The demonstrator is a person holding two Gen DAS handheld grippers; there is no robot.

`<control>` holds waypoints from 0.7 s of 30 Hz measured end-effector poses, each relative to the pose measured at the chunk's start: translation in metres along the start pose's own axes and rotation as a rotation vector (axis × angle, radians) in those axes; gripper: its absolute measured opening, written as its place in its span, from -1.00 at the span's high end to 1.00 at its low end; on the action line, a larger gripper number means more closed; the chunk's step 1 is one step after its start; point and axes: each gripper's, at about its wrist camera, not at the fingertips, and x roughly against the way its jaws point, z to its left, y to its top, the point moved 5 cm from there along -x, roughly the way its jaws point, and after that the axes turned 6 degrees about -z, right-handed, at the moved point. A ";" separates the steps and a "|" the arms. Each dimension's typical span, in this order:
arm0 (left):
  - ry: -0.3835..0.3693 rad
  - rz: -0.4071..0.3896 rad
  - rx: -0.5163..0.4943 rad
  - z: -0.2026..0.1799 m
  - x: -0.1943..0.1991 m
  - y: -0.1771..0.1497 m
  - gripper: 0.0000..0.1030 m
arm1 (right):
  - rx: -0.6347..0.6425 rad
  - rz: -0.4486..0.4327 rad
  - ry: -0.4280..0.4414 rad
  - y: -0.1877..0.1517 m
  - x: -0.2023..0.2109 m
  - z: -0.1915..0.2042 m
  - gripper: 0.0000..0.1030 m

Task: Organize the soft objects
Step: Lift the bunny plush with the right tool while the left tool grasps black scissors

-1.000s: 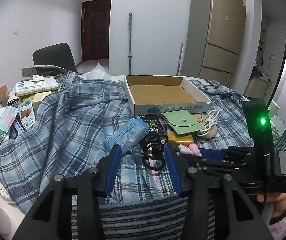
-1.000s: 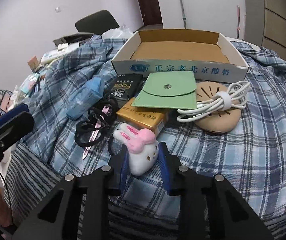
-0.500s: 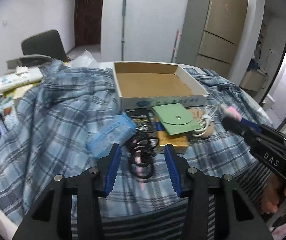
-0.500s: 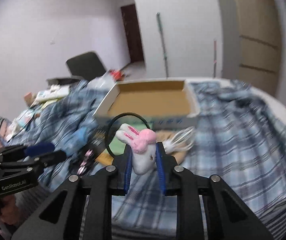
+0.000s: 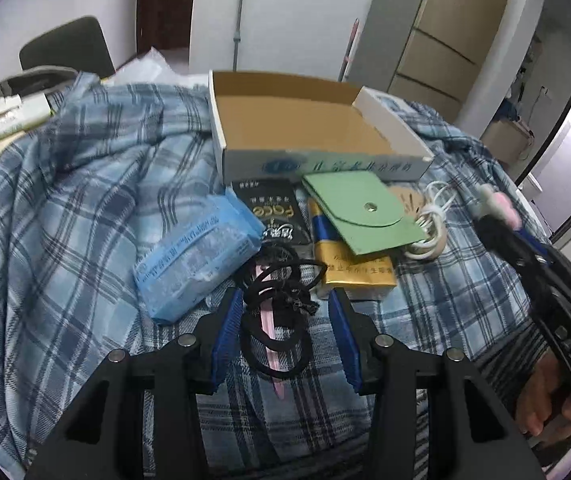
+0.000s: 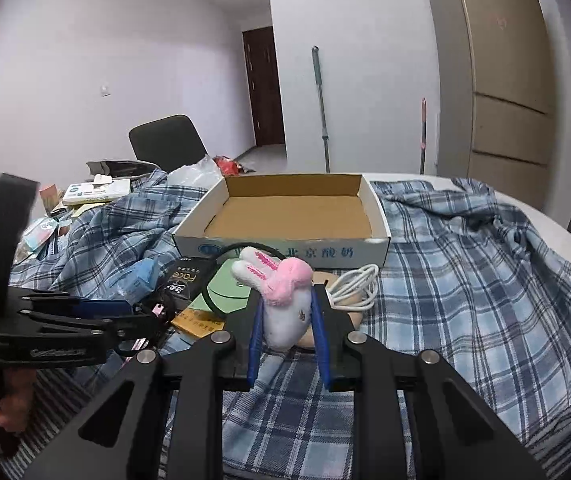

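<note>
My right gripper (image 6: 287,320) is shut on a white plush bunny with pink ears (image 6: 281,300), held above the table in front of the empty cardboard box (image 6: 297,210); a black loop hangs from the bunny. The bunny also shows in the left wrist view (image 5: 497,206). My left gripper (image 5: 285,320) is open, its blue pads either side of a tangle of black hair ties (image 5: 281,300) with a pink clip. The box (image 5: 305,128) lies beyond. A blue tissue pack (image 5: 197,256) lies left of the hair ties.
A green pouch (image 5: 361,212), black packet (image 5: 273,212), yellow box (image 5: 353,268) and white cable (image 5: 429,224) on a tan pad lie before the box on blue plaid cloth (image 5: 65,220). Clutter sits at the far left (image 6: 97,192). A chair (image 6: 165,140) stands behind.
My right gripper has lifted the bunny off the table and raised it toward the box. My left gripper has moved forward over the hair ties, staying open.
</note>
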 end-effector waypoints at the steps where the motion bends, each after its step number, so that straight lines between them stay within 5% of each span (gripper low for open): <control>1: 0.000 0.010 0.004 0.001 -0.003 0.000 0.08 | 0.007 0.005 -0.001 0.000 -0.001 0.001 0.59; 4: 0.030 0.052 0.002 0.001 -0.011 -0.002 0.08 | 0.015 0.018 -0.002 -0.001 -0.004 0.003 0.59; 6: 0.028 0.058 0.006 0.002 -0.012 -0.003 0.44 | 0.013 0.017 -0.001 -0.001 -0.004 0.002 0.59; 7: 0.023 0.050 0.011 0.003 -0.011 -0.004 0.84 | 0.015 0.023 0.000 -0.002 -0.004 0.002 0.59; 8: 0.019 0.044 0.013 0.004 -0.010 -0.005 0.89 | 0.017 0.029 -0.001 -0.002 -0.004 0.002 0.59; 11: 0.002 0.013 0.016 0.005 -0.005 -0.006 0.89 | 0.016 0.021 -0.007 -0.002 -0.002 0.001 0.59; 21: -0.006 -0.355 -0.018 -0.002 0.067 0.003 0.89 | 0.049 -0.050 -0.025 0.004 0.010 0.009 0.58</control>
